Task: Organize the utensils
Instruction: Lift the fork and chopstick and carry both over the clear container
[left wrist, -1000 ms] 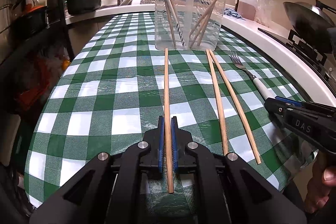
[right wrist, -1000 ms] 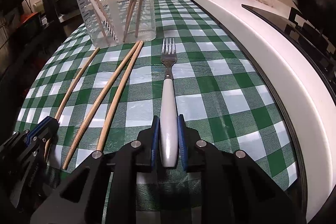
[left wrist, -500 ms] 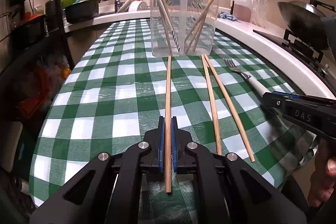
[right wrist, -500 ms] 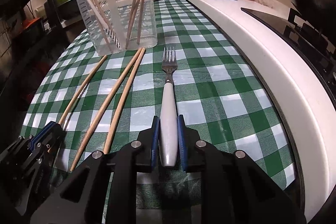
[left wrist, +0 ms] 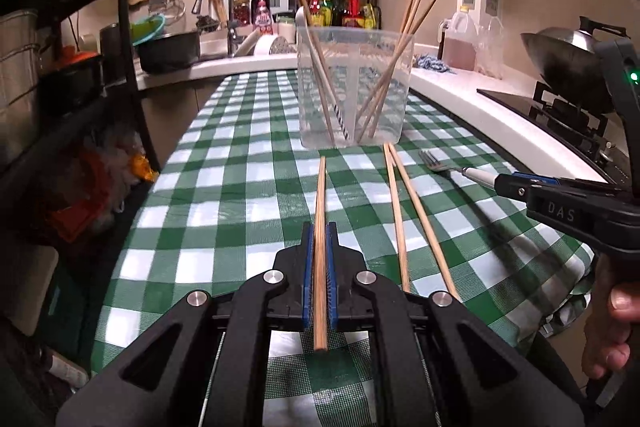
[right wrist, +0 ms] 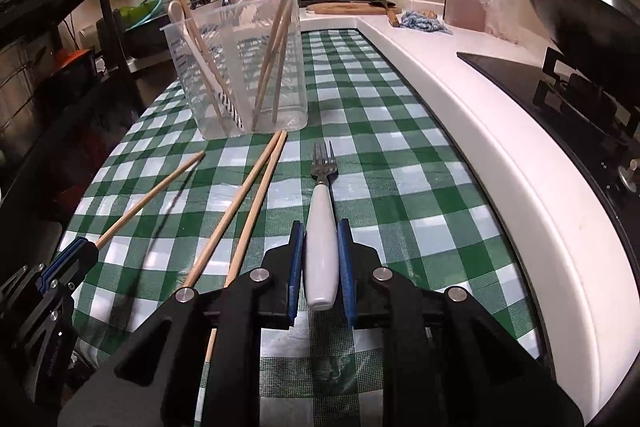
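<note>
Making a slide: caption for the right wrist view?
Right gripper shut on white-handled fork, two chopsticks beside it, clear container ahead.

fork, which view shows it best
The right wrist view: the fork runs lengthwise from tines to white handle between the right gripper jaws. The left wrist view shows only its tines and part of its handle, sideways at the edge.

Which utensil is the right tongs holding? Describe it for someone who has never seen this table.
On the green-and-white checked tablecloth, in front of the clear plastic container of chopsticks, lies a metal fork with a white handle. It lies right of two loose wooden chopsticks, and it is the only utensil with tines.
</note>
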The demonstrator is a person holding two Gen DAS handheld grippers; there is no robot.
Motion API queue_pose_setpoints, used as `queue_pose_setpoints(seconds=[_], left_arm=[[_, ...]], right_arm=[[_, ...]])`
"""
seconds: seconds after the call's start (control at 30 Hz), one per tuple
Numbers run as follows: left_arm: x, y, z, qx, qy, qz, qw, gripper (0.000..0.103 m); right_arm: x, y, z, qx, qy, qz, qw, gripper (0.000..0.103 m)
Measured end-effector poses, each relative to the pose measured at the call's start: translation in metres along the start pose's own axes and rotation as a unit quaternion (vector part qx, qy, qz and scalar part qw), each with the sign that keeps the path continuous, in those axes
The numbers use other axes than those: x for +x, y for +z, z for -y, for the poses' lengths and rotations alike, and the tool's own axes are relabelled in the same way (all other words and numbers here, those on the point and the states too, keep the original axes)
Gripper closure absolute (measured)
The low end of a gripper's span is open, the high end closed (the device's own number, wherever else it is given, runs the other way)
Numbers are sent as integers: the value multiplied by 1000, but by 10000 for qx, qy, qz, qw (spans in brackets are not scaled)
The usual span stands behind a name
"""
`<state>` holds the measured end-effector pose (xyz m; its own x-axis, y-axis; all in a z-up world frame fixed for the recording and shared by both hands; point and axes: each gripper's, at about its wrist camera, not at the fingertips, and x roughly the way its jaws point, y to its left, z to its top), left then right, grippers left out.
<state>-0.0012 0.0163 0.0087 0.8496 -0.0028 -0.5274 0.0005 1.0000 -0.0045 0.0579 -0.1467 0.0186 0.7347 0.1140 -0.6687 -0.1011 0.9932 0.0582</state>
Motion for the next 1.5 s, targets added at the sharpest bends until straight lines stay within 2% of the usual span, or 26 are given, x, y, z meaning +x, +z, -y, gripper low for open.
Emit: queue_pose_setpoints(seconds=[0.2,0.57,0.77,1.07,1.23,1.5], left_arm=[[-9,7,2,67,6,178,9998,97],[-18,15,1,-33,-71,312,9995,97],[-37,36,-7,-139,-146,611,9979,97],[-49,70,-18,-201,-349,820,9958,97],[-49,99,-21,-252,-526,725,9957,97],[-39,145,-34,-440,-974,201,9941,97]], right_arm=[[-12,7,-3,-141,-40,286,9995,86],[-23,11,-4,-206,15,488,9986,86],[-39,21,-3,-93,141,717,9973,86],[-67,44,-1,-272,360,1051,9934,87],[-67,57,4,-227,497,964,9938,87],[-70,85,0,-311,714,770,9940,87]])
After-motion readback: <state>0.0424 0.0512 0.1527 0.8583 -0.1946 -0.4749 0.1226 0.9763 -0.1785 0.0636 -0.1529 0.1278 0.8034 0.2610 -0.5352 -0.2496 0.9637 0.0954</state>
